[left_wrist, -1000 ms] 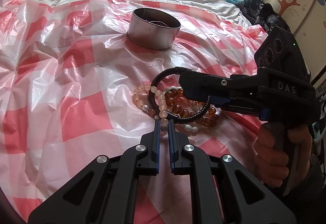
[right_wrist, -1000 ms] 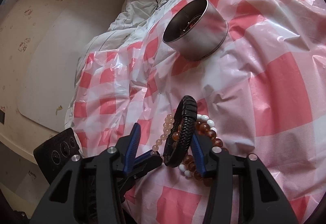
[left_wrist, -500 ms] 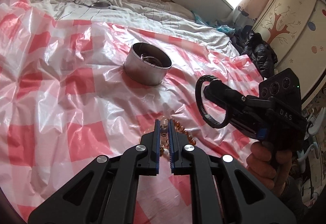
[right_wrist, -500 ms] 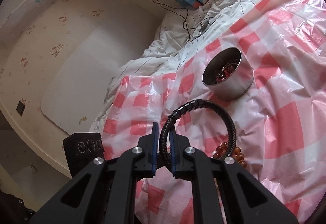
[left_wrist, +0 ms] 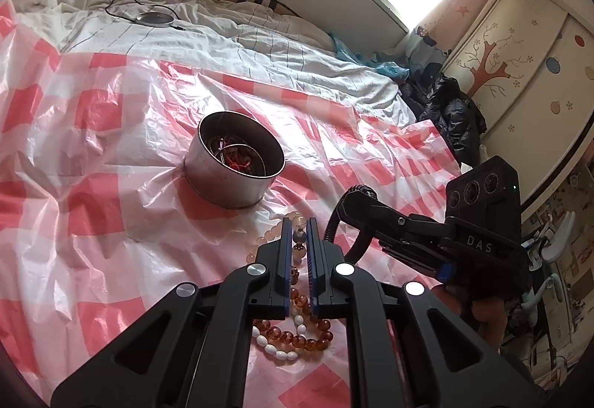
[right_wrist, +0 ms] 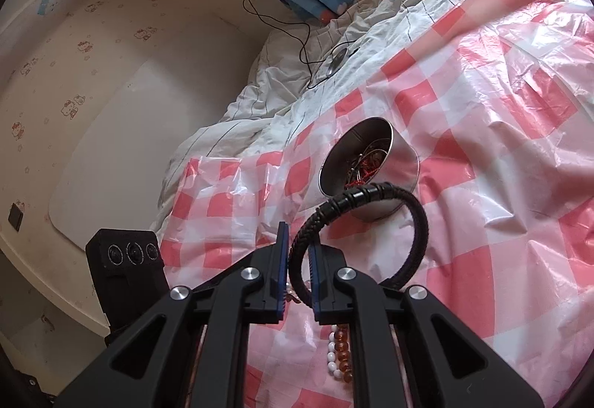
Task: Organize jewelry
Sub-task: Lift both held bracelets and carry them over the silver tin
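A round metal tin [left_wrist: 237, 163] with jewelry inside sits on the red-and-white checked plastic sheet [left_wrist: 92, 185]; it also shows in the right wrist view [right_wrist: 371, 166]. My left gripper [left_wrist: 297, 233] is shut on a pale pink bead bracelet [left_wrist: 274, 233] and holds it above the sheet. Amber and white bead bracelets [left_wrist: 297, 337] lie below it. My right gripper [right_wrist: 297, 252] is shut on a black braided leather bracelet [right_wrist: 371, 200], held in the air short of the tin. That bracelet shows in the left wrist view [left_wrist: 345, 218].
White bedding [left_wrist: 222, 44] with a cable and a round disc [left_wrist: 154, 19] lies behind the sheet. A dark jacket [left_wrist: 453, 114] and a painted wardrobe [left_wrist: 519, 66] stand at the right. A wall [right_wrist: 92, 74] is left of the bed.
My right gripper closed on the black bracelet and lifted it off the pile toward the tin. My left gripper rose with the pink bead bracelet in its jaws.
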A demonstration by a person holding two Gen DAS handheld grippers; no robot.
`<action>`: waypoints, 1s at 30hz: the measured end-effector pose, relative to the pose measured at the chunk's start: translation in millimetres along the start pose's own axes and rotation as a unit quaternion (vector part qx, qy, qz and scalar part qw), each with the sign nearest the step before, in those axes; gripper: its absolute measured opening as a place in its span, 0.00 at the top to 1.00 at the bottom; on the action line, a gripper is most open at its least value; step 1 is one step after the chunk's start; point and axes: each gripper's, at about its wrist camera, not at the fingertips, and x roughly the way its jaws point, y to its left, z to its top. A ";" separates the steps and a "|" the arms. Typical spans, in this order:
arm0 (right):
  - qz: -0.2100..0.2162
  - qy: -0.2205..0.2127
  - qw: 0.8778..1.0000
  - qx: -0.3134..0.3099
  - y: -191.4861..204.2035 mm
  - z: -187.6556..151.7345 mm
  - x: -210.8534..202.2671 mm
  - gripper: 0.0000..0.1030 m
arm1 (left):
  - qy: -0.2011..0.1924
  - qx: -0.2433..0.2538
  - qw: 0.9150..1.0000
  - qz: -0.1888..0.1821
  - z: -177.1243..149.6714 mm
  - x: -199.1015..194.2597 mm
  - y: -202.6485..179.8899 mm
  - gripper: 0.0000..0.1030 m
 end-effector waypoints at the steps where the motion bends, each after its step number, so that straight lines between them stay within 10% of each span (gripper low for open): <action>1: -0.011 0.004 1.000 0.005 -3.1 -0.7 1.3 0.89 | 0.002 0.000 1.000 0.003 -1.2 2.1 0.0 0.93; 30: -0.050 0.002 0.998 0.024 -17.1 0.8 0.2 0.89 | -0.003 0.131 0.984 0.124 -6.9 16.1 -45.8 0.93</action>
